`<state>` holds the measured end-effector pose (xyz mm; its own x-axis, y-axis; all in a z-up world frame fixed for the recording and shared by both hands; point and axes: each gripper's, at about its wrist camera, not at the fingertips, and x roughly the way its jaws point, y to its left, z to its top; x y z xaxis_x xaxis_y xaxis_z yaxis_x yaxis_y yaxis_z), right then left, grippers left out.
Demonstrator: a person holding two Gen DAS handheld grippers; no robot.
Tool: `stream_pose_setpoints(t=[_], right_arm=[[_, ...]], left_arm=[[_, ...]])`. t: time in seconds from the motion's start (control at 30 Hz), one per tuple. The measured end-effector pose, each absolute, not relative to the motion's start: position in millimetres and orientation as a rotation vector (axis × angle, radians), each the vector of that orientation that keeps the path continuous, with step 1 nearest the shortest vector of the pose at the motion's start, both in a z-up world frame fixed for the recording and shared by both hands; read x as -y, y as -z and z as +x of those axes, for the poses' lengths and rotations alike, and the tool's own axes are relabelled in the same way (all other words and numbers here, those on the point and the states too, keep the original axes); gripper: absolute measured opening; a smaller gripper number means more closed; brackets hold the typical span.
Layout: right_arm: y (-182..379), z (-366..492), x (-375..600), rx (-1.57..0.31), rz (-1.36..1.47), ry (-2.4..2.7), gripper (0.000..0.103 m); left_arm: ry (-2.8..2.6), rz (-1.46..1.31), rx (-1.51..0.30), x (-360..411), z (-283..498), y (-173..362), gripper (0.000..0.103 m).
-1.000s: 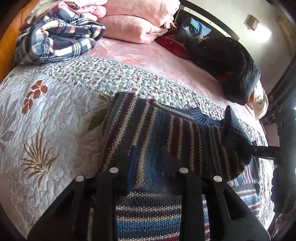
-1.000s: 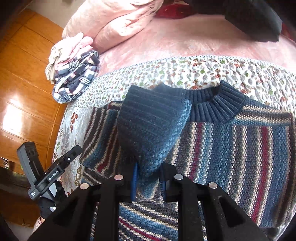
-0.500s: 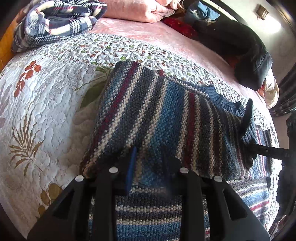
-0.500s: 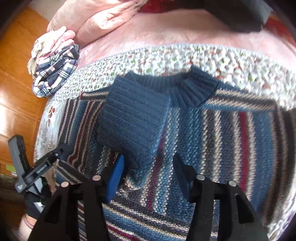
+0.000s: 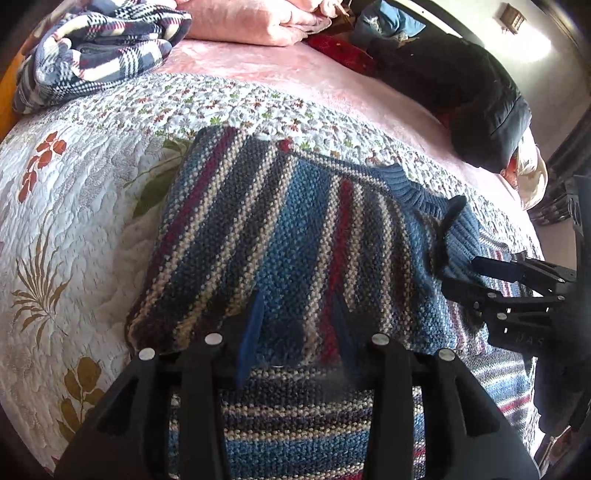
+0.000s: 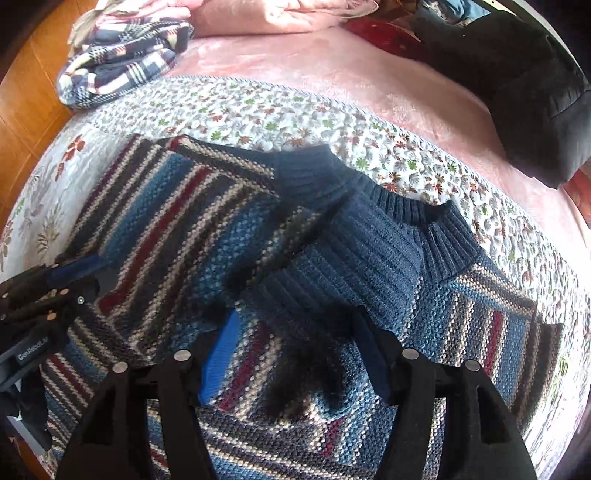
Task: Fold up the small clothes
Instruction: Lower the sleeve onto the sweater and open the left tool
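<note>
A striped knit sweater (image 5: pixel 280 229) in blue, red and cream lies on the floral quilt (image 5: pixel 74 206). Its left side and sleeve are folded across the body. My left gripper (image 5: pixel 299 325) is shut on the near edge of that folded layer; it also shows at the left of the right wrist view as the left gripper (image 6: pixel 99 271). The dark blue ribbed cuff (image 6: pixel 343 266) rests flat below the collar (image 6: pixel 402 206). My right gripper (image 6: pixel 295 339) stands open just in front of the cuff, with nothing between its fingers. From the left wrist camera, the right gripper (image 5: pixel 460 273) sits at the cuff (image 5: pixel 460 240).
A plaid blanket (image 5: pixel 99 51) and pink pillows (image 5: pixel 251 18) lie at the head of the bed. A black jacket (image 5: pixel 476 96) sits at the far right on the pink sheet (image 5: pixel 280 74). A wooden floor (image 6: pixel 26 92) shows past the bed's left edge.
The right gripper has opened and let go of the cuff, which dropped flat onto the sweater. The left gripper lowered its folded side onto the body and keeps its hold.
</note>
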<state>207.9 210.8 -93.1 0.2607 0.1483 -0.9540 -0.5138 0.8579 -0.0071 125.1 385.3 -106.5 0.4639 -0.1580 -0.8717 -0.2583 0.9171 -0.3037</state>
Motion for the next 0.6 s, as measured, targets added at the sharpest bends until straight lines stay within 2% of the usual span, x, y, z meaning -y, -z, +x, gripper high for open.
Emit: stream_pose_setpoints(t=[0.07, 0.17, 0.37, 0.5, 0.6], right_arm=[[94, 210, -204, -1.23, -0.337, -0.442, 0.039], [86, 212, -186, -1.22, -0.278, -0.436, 0.017], [67, 213, -117, -1.234, 0.0, -0.428, 0.013], [81, 211, -75, -1.317, 0.173, -0.44, 0.014], [92, 210, -54, -1.352, 0.255, -0.459, 0.025]], left_arm=[[-0.062, -0.414, -1.095, -386, 125, 110, 0.038], [-0.058, -0.406, -1.096, -386, 124, 113, 0.038], [-0.058, -0.398, -1.092, -386, 124, 114, 0.038], [-0.061, -0.381, -1.093, -384, 125, 116, 0.038], [-0.057, -0.37, -1.1, -384, 126, 115, 0.038]])
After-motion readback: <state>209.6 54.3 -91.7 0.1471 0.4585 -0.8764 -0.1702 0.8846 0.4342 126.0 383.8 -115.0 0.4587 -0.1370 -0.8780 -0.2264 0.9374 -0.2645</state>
